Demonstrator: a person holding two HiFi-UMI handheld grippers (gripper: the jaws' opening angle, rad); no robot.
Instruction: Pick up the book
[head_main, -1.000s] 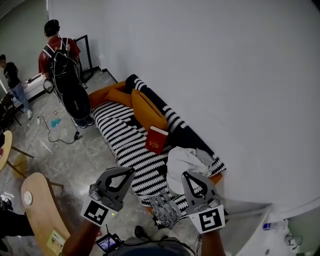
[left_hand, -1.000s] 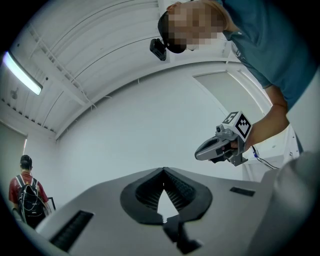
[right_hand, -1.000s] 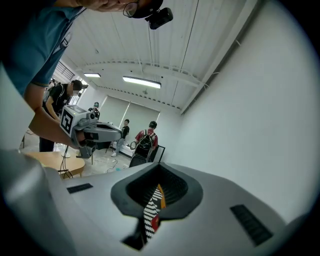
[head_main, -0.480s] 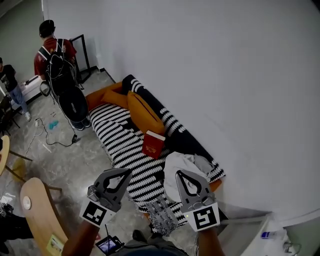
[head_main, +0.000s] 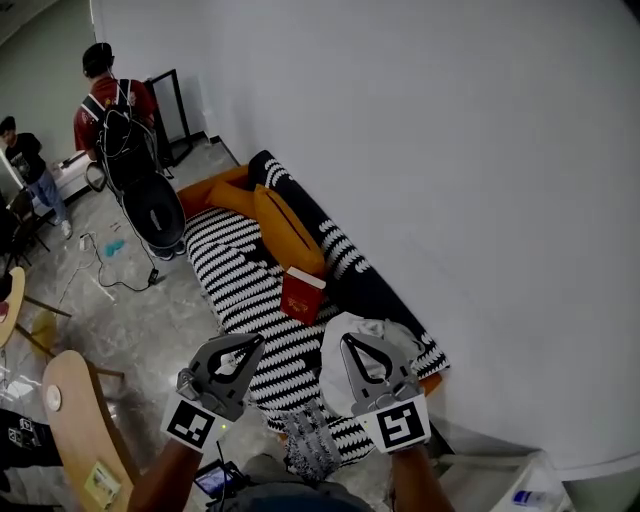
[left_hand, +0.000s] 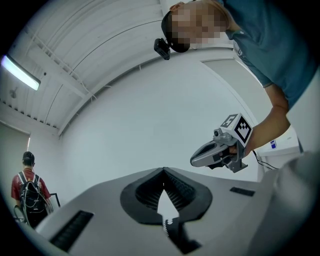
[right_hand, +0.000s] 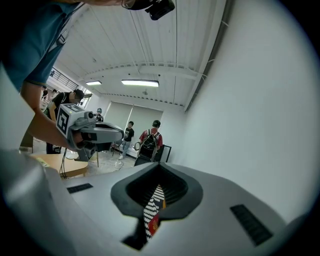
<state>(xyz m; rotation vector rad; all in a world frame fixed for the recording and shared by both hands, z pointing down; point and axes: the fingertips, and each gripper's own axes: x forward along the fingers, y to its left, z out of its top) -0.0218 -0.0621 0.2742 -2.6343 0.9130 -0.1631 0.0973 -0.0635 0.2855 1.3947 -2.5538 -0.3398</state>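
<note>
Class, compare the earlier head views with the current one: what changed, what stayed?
The left gripper and right gripper moved closer to the red book on the striped sofa. Nothing was gripped or released. Both stay shut and empty; the book has not moved.

The book (head_main: 302, 294) is backed by an orange cushion (head_main: 285, 232) and the wall (head_main: 450, 180), so passage behind is blocked. A white cloth heap (head_main: 331, 362) is piled near it on the sofa (head_main: 240, 290); the side toward the floor (head_main: 150, 320) is left unobstructed.
</note>
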